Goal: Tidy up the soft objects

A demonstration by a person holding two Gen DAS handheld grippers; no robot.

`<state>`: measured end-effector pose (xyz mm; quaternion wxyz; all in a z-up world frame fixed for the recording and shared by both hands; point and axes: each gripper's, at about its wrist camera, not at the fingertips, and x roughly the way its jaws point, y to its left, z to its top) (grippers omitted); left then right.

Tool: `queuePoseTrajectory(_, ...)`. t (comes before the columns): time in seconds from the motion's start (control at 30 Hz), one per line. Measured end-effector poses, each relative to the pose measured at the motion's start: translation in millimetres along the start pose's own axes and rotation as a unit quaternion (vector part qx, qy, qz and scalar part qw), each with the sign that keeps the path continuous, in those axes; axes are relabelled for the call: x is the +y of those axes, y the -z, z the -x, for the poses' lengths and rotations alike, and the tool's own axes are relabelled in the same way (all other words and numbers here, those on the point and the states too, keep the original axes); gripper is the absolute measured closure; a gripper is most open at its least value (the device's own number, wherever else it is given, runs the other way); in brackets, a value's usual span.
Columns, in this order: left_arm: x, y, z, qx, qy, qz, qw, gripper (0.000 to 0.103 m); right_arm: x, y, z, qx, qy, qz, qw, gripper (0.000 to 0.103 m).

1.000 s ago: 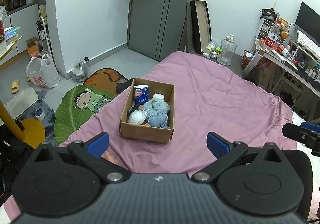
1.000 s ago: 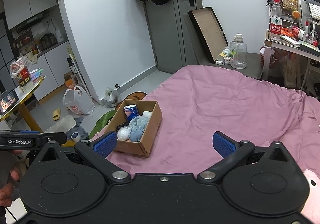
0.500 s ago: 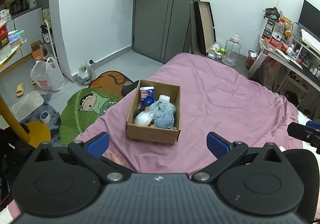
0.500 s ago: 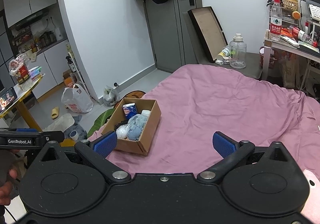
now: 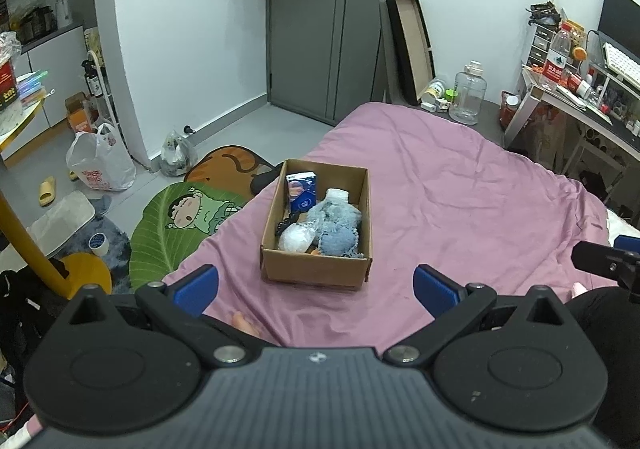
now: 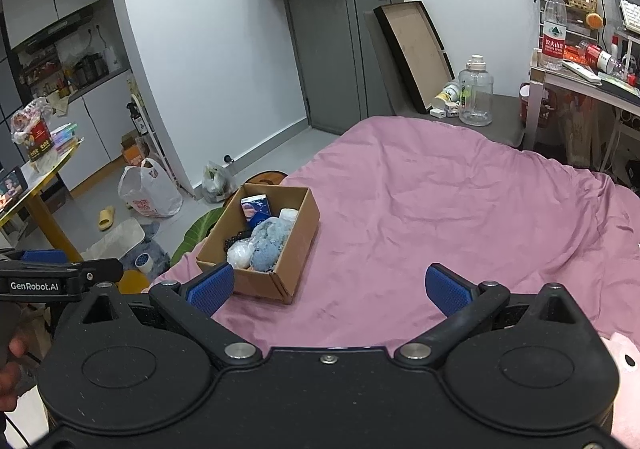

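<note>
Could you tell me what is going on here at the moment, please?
A person holds a two-finger gripper in each hand over a bed with a pink sheet. The left gripper and right gripper are both open and empty, pointed towards a cardboard box on the sheet. The box already holds a fluffy blue soft item, a white bundle in clear wrap and a small blue carton. Nothing is being gripped.

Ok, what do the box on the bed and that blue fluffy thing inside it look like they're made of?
The box looks like plain brown corrugated cardboard, matte, with raw cut edges and folded flaps. The blue fluffy thing seems to be a plush or chenille fabric: its surface is fuzzy and lumpy. The exact fibre can't be told.
</note>
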<state>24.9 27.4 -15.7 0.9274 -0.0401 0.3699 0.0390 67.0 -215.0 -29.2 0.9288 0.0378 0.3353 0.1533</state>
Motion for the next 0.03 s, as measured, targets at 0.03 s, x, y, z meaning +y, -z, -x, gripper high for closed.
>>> queuePoseTrajectory(0.03, -0.9, 0.2, 0.1, 0.000, 0.002, -0.001, 1.0000, 0.000, -0.9, -0.3, -1.0, 0.001, 0.000, -0.001, 1.000, 0.000)
